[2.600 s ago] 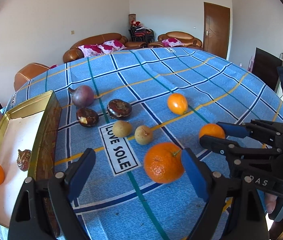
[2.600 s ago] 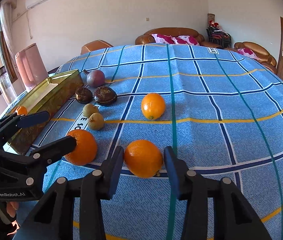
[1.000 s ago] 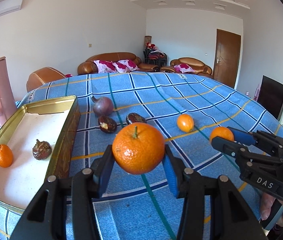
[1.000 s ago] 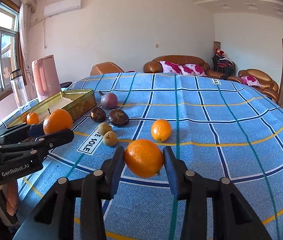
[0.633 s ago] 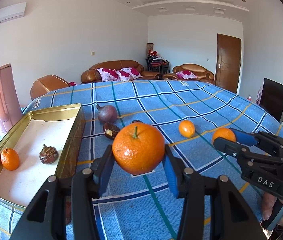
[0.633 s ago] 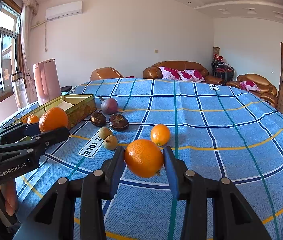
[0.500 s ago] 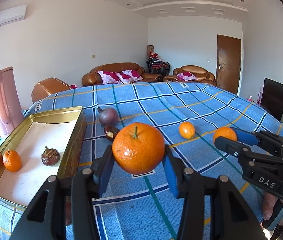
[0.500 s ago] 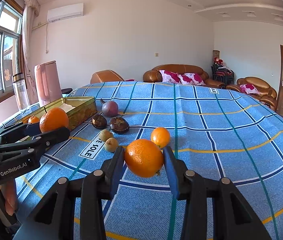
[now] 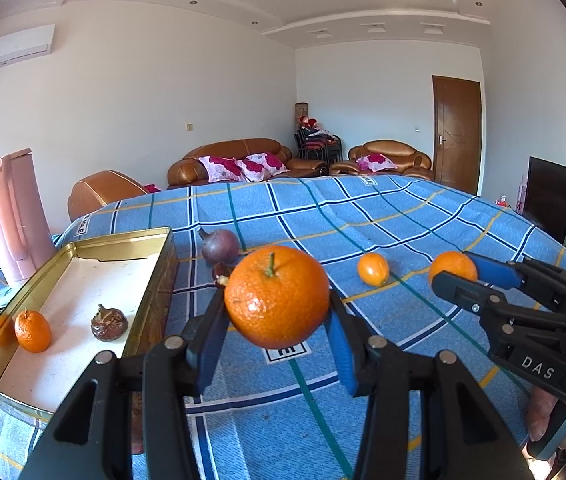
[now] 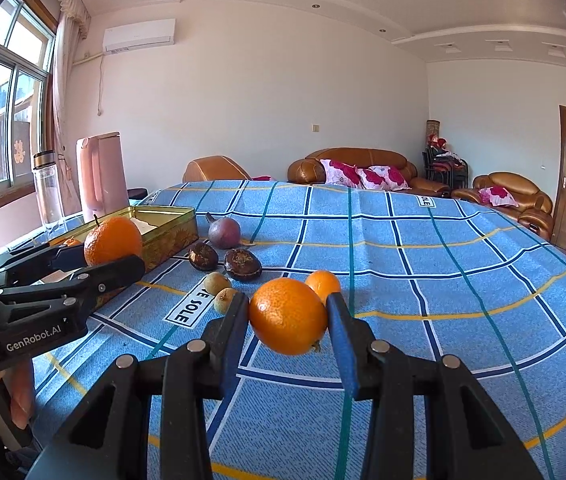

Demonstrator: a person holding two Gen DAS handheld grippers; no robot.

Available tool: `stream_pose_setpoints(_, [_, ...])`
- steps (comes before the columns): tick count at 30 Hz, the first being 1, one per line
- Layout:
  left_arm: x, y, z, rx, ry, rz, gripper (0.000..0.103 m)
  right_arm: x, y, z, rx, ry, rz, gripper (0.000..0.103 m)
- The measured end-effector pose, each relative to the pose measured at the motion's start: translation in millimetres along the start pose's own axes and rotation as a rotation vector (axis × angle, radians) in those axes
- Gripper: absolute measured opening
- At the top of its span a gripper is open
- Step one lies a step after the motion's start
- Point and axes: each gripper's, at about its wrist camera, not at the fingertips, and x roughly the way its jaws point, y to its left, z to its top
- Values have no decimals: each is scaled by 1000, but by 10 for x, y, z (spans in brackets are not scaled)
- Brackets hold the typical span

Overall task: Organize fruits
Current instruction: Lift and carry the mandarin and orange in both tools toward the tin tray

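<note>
Two oranges up off the cloth, one per gripper. Left gripper [image 9: 277, 342] clamped on stemmed orange [image 9: 277, 296], stem up, held above blue checked tablecloth [image 9: 383, 216] just right of gold tin tray [image 9: 155, 276]. Right gripper [image 10: 287, 332] clamped on smooth orange [image 10: 287, 315], also clear of the cloth, near the front edge. Left wrist view only: tray interior, with small tangerine [image 9: 33, 330] and shrivelled dark fruit [image 9: 109, 323] on white lining; also dark TV screen [image 9: 549, 204] at far right. From the right wrist view, tray seen side-on, inside mostly hidden. Right wrist view only: two dark brown fruits [image 10: 243, 264] side by side, two small greenish-tan fruits [image 10: 219, 283] just in front of them, clear bottle [image 10: 47, 188], window [image 10: 3, 112]. From the left wrist view, most of that cluster blocked by the held orange; only a sliver of one dark fruit showing. Both views: purple fruit [image 9: 220, 245] near tray's far corner, small loose orange [image 9: 373, 269] on the cloth, pink kettle [image 10: 102, 176], brown sofas [image 10: 359, 168] behind. Writing: "DAS" on right gripper body seen from the left wrist view; "GenRobot.AI" on left gripper body seen from the right; cloth label [image 10: 189, 305] reading "E SOLE", first letters cut off by angle; second label at the far cloth edge ending "OLE".
</note>
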Motion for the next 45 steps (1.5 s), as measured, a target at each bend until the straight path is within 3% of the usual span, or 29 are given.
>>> stream_pose_setpoints(45, [-216,-76,5,48,-113,38,49,-281,60,-75,-48,-162,8,42])
